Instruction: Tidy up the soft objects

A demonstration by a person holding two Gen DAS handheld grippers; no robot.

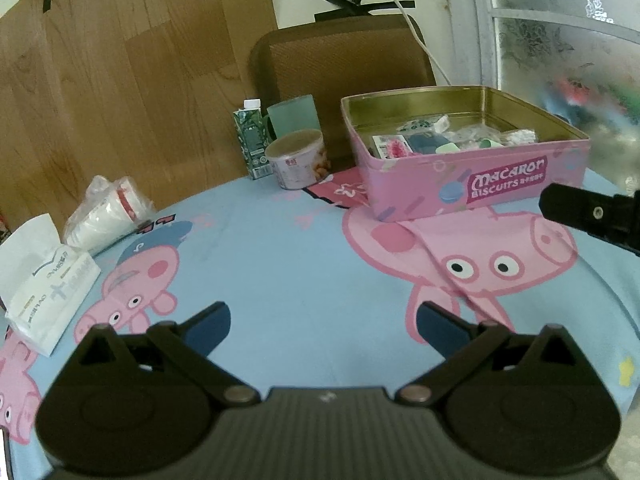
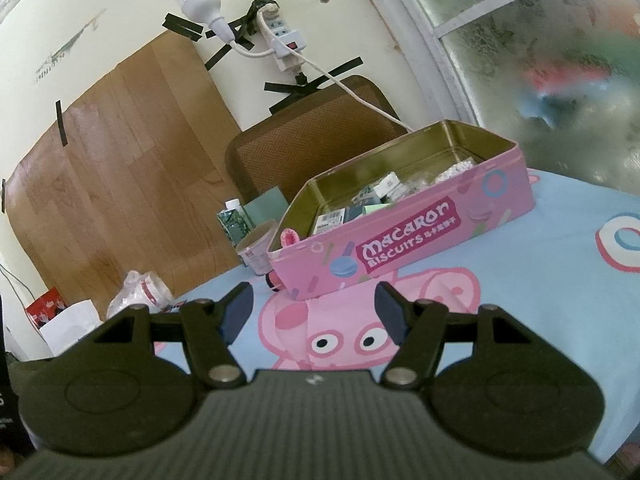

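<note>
The left gripper [image 1: 323,330] and the right gripper [image 2: 312,312] both hover above the tablecloth [image 1: 280,240] with their jaws spread wide and nothing between them. The pink biscuit tin [image 1: 472,184] stands open on the far side of the table, near the chair [image 1: 344,56], and it already contains several small packets and soft-looking items [image 1: 440,140], so I judge that the task is mostly done (or perhaps finished, because the cloth in front of the tin shows no loose soft object). What could remain is on the left edge: a tissue pack [image 1: 48,304] and a crumpled plastic bag with paper cups [image 1: 106,212], both well apart from the tin; whether they belong to the task, I cannot say. Behind the tin's left corner stand a snack cup [image 1: 298,160], a green carton [image 1: 252,140] and a green mug [image 1: 292,114], which are not soft things. Several parts are hard to make out. The items in the tin overlap and the near wall hides their lower parts, so I cannot count them or name each one. In the right wrist view something pink [image 2: 289,237] lies at the tin's left end, but its nature is unclear. The window is blurred, and a black part at the right border of the left view is cut off.
</note>
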